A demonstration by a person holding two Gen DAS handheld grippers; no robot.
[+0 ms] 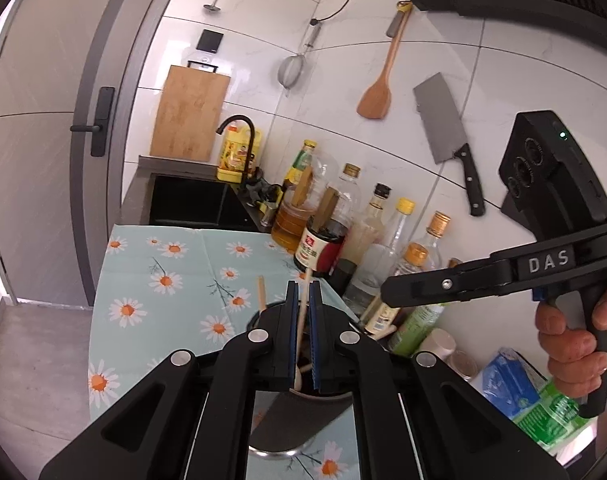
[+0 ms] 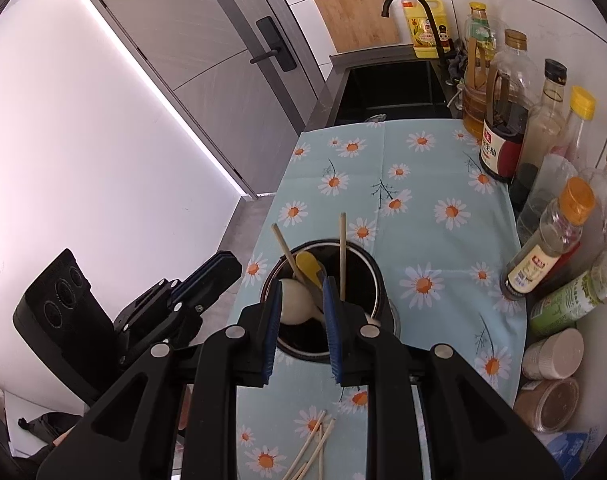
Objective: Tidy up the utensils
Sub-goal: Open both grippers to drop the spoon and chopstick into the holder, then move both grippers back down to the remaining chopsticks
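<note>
Nearest the right wrist camera, the right gripper [image 2: 301,330] hangs over the near rim of the utensil holder [image 2: 377,276], its blue pads [image 2: 272,332] parted with nothing pressed between them; a white spoon [image 2: 297,304] and a yellow utensil [image 2: 309,268] lie in the cup just beyond the gap. Loose wooden chopsticks [image 2: 309,454] lie fanned on the daisy tablecloth [image 2: 423,200] below the fingers. In the holder, two wooden sticks [image 2: 342,256] stand tilted against the rim.

In the left wrist view, the left gripper [image 1: 303,320] is clamped on a single chopstick [image 1: 303,320], which rises slanted between the pads, its lower end inside the holder [image 1: 287,412]; whether that end touches the bottom cannot be told. A second stick [image 1: 260,292] stands just left of the fingers. A hand [image 1: 571,344] at the right edge grips the other tool's handle.

Farther back, a row of condiment bottles [image 2: 499,140] lines the tablecloth's right edge along the wall. Beyond the cloth sits a black sink [image 2: 391,92] with a black faucet [image 2: 419,12] and a yellow jug [image 2: 425,28]. Against the tiled wall leans a cutting board [image 2: 351,8]; a cleaver [image 1: 447,128], wooden spatula [image 1: 377,96] and strainer [image 1: 291,70] hang there.
</note>
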